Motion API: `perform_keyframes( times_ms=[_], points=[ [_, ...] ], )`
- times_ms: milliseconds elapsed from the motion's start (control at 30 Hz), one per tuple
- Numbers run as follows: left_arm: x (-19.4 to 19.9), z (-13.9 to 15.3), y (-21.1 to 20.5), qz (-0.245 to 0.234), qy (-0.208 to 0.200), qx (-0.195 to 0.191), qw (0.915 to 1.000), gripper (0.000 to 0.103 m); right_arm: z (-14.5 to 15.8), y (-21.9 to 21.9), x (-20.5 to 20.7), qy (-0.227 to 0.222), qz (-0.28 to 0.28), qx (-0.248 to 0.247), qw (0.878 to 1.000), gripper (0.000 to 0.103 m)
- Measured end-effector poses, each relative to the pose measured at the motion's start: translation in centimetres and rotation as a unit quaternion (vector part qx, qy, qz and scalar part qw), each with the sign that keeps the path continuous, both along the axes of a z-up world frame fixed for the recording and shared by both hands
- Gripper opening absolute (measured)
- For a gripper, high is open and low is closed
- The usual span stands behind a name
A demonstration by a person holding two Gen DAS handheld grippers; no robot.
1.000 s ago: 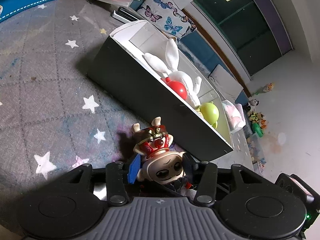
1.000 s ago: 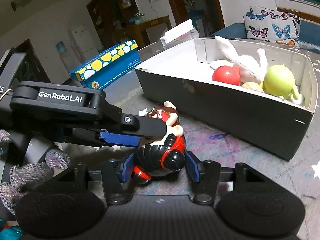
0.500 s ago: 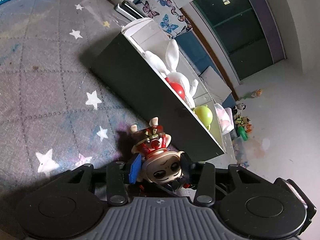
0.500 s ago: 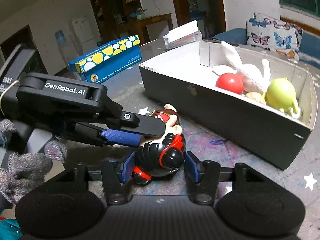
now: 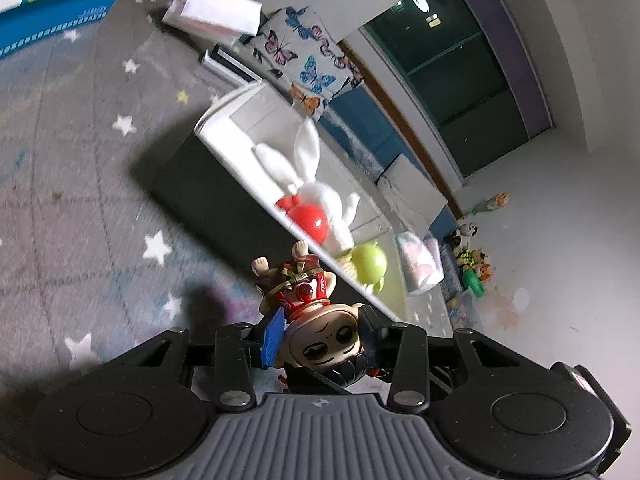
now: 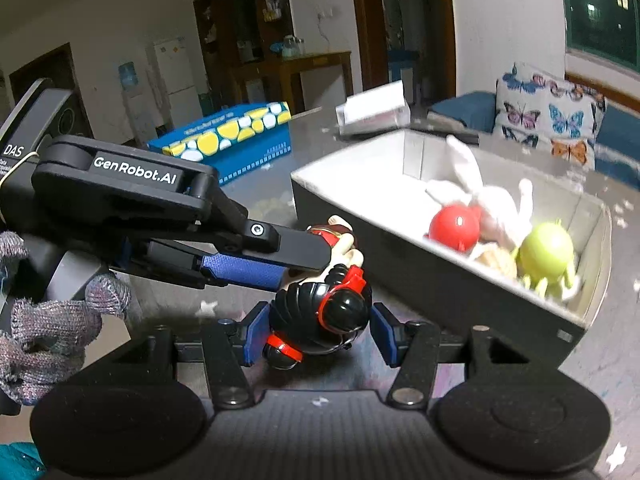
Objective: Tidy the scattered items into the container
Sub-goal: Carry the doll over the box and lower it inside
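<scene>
Writing: "GenRobot.AI" is showing in white on the side of the left gripper (image 6: 296, 264); "DAS" is showing on the body behind it, with smaller print below that is too small to read. The blue box (image 6: 232, 136) with yellow and white spots is carrying a line of print that is too blurred to read.

Hard to make out: both views are smearing with motion blur, most of all around the container (image 5: 208, 184) and the star-patterned mat (image 5: 80, 152). A small tan thing between the red ball (image 6: 454, 226) and the green toy (image 6: 546, 246) is lying half hidden. The toys on the floor (image 5: 472, 256) far off are too small to tell apart.

Left gripper: its jaws are closing, and the blue pads are pressing on either side of the pale face of the doll (image 5: 320, 340), which is hanging upside down, feet pointing away.

Right gripper (image 6: 314, 328): it is pinching the same doll from the other side, its blue pads sitting against the black ridged hair with red bands.

Hand: a grey knit glove (image 6: 44, 332) is wrapping the left gripper's handle, cut off at the frame edge.

Doll's place: it is sitting between both grippers, just outside the dark near wall of the container.

Container: a white rabbit (image 5: 316, 188), the red ball and the green toy are lying inside at one end; the other end is showing bare white floor.
</scene>
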State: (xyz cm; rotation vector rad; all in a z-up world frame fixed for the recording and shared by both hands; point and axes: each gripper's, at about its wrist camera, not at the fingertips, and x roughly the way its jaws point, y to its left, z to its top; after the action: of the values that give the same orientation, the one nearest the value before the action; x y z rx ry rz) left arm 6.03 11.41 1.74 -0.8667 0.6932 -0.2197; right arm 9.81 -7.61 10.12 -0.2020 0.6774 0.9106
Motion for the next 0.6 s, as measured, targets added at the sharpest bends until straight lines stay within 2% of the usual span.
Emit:
perform_keyframes(
  times_ms=[333, 600],
  points=[
    [2.9, 4.1, 1.0, 0.006, -0.048, 0.01, 0.9988, 0.043, 3.7, 1.2, 2.6, -0.053, -0.009, 0.019, 0.998, 0.055],
    [7.8, 4.8, 2.0, 0.009, -0.051, 0.016, 0.9986, 0.043, 4.2, 3.0, 7.0, -0.064, -0.022, 0.017, 0.998, 0.055]
  ],
)
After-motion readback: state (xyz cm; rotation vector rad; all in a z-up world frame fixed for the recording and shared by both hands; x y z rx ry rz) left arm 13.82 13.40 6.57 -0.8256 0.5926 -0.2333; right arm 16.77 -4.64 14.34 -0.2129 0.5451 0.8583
